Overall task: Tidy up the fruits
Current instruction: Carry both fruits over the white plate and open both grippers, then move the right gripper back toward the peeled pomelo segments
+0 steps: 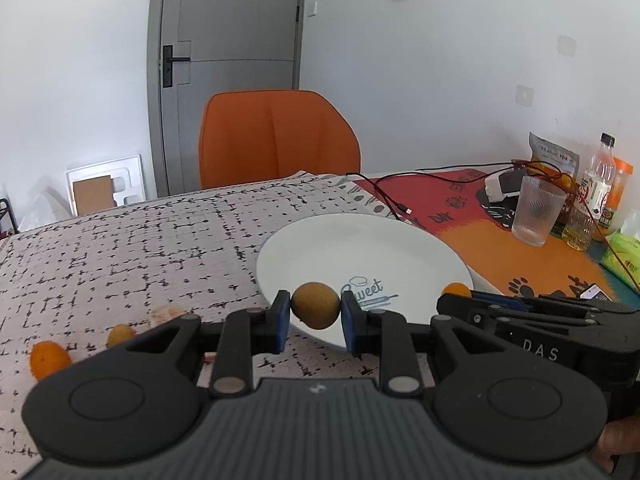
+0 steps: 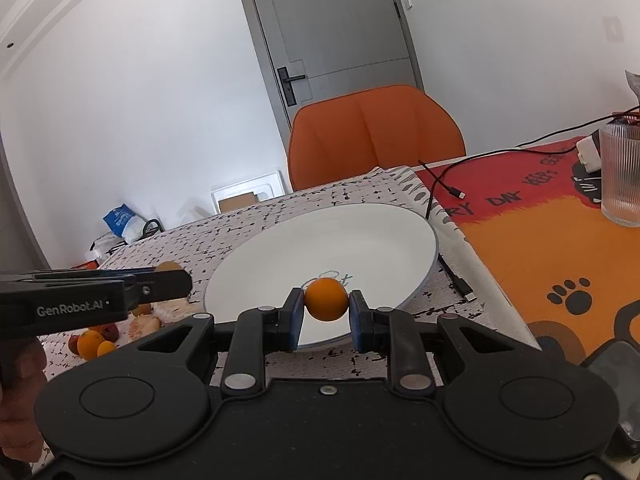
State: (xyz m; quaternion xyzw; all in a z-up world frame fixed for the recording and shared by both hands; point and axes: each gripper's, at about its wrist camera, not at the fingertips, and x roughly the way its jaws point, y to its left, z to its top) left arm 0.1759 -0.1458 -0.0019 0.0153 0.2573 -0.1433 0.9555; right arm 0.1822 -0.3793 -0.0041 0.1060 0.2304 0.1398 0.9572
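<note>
— What are you gripping on the left?

— My left gripper (image 1: 313, 312) is pinching a dull, brownish-yellow round fruit (image 1: 315, 305) with a rough matte skin, hovering at the near rim of the white round plate (image 1: 360, 248).

— And the right?

— My right gripper (image 2: 326, 307) is clamping a smooth, bright orange round fruit (image 2: 327, 299) over that plate's (image 2: 320, 240) near edge. More small orange fruits (image 2: 94, 345) are lying on the speckled cloth (image 1: 140, 240) to the left.

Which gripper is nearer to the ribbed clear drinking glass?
Right. The right gripper, holding an orange fruit, is on the side of the ribbed clear drinking glass; the left gripper is farther away.
</note>
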